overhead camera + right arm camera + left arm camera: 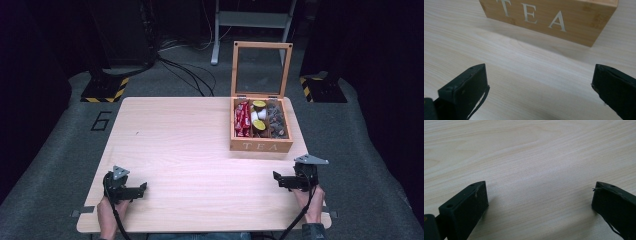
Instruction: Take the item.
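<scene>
A wooden tea box (261, 145) marked "TEA" stands at the table's far right, its glass lid (261, 70) raised upright. Inside lie red packets (242, 119), yellow and white capsules (259, 114) and grey sachets (276, 119). My left gripper (144, 189) rests near the front left edge, jaws wide apart over bare wood (539, 195). My right gripper (275, 178) sits near the front right, just in front of the box and apart from it. It is open with nothing between its jaws (539, 75), and the box front (549, 17) fills the top of the right gripper view.
The light wooden table (175, 145) has broad bare wood between the grippers and left of the box. On the floor behind it lie cables (190, 70), hazard-striped stand bases (105, 90) and a metal frame (250, 25).
</scene>
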